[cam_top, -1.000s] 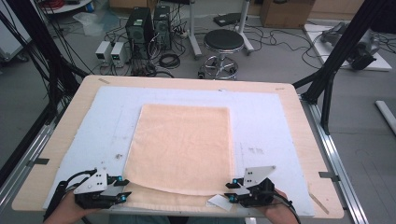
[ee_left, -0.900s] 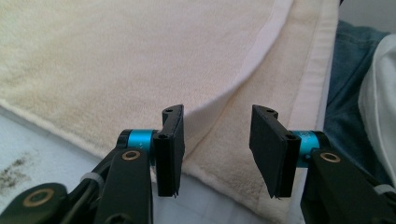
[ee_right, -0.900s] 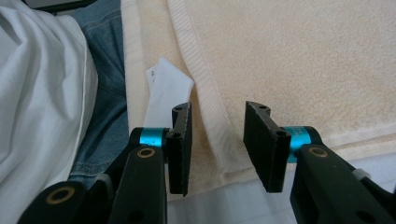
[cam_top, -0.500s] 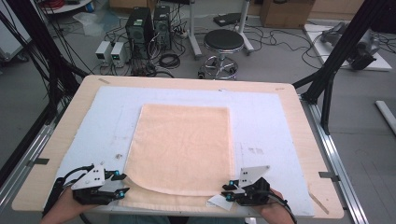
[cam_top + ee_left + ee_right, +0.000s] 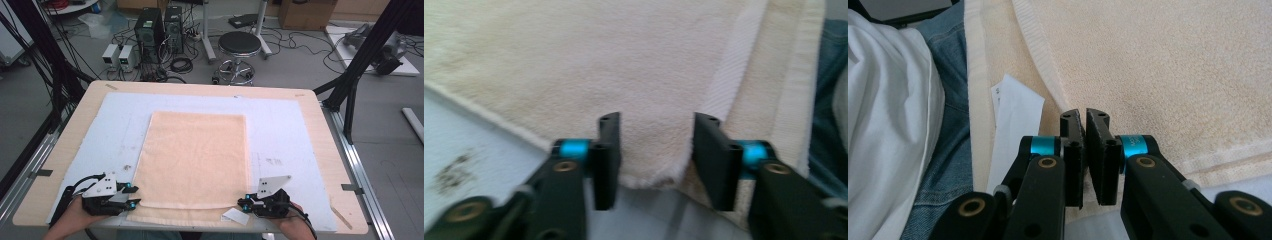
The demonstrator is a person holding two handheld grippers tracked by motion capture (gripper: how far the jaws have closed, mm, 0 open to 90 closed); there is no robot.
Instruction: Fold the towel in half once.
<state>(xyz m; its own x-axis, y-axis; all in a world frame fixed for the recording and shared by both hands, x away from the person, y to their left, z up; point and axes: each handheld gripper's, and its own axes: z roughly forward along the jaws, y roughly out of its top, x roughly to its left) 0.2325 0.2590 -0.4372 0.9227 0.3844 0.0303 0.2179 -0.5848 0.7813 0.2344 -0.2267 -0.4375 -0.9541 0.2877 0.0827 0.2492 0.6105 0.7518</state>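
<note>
A peach towel [image 5: 196, 160] lay flat on the pale mat [image 5: 285, 125] covering the table [image 5: 330, 150], its near edge folded. The left gripper [image 5: 655, 150], jaws just closing, straddled the near-left corner. The right gripper [image 5: 1084, 145] pinched the near-right corner beside a white tag [image 5: 1015, 120].

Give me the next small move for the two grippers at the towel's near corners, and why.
Probably finish closing the left gripper. Its jaws have just been closing but stand apart, with the towel corner's fold between them, not visibly pressed. The right gripper has its jaws together at the other near corner; whether cloth is pinched there I cannot tell. Lifting with one corner loose would likely skew the fold.
</note>
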